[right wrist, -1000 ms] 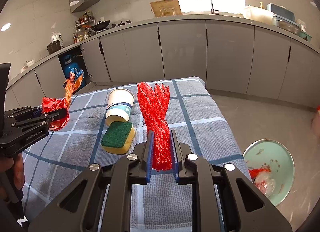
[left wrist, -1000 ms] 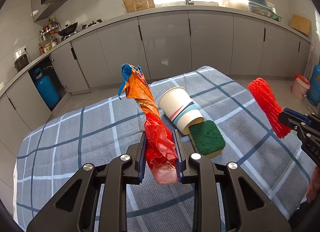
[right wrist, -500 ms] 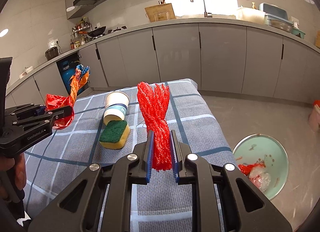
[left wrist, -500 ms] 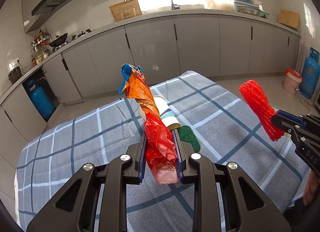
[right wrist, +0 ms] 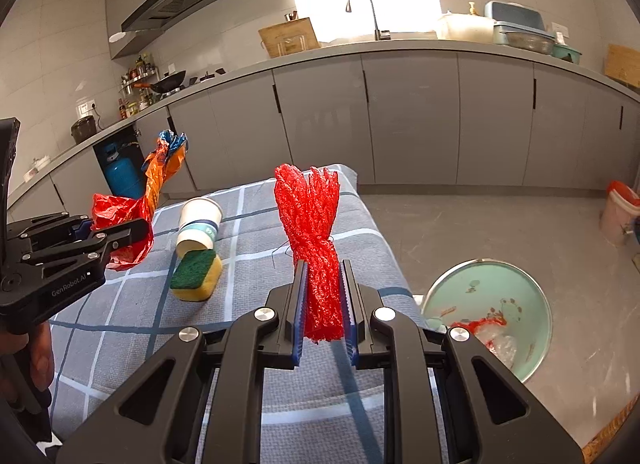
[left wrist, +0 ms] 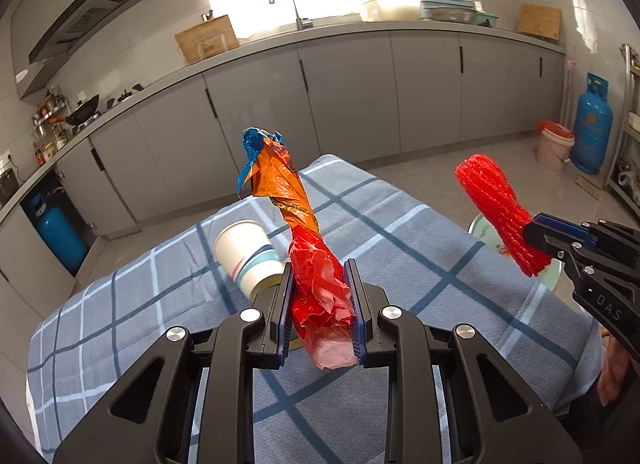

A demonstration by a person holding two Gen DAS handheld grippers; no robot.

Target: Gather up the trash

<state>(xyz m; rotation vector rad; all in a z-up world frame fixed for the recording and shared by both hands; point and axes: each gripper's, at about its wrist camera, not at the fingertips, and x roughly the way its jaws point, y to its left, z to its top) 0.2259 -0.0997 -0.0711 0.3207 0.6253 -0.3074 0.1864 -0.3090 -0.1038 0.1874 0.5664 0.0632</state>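
Between the blue-padded jaws of the left gripper (left wrist: 321, 306), pinched shut: a twisted red, orange and blue crinkled plastic wrapper (left wrist: 298, 232), clamped low on its red end so the long tail stands up clear of the cloth. Same arrangement at the right gripper (right wrist: 322, 306): jaws closed on the lower part of a bundled red plastic mesh net (right wrist: 312, 240), frayed top fanning upward. Both pieces lifted off the surface, apparently carried that way to keep loose ends from dragging or snagging.

Just beyond the left jaws, lying on its side: a white paper cup with teal and dark stripes (right wrist: 200, 226), mouth toward the camera in the left wrist view. Touching or nearly touching its mouth end, a yellow sponge with a green scouring face (right wrist: 197, 274); contact hard to confirm. Both resting on the grey table cloth with blue and white checks (right wrist: 256, 224), well apart from either held item.

Off the table's right edge, down on the floor: a round pale-green waste bin (right wrist: 528, 292), open, with red and clear scraps already inside. Probably the destination for both loads. Bare floor around the bin, nothing between the right gripper and its rim but the table's corner, so a short swing outward and down looks unobstructed. Longer path for the left gripper, across the cup and sponge and past the right gripper; height worth keeping to avoid brushing them.
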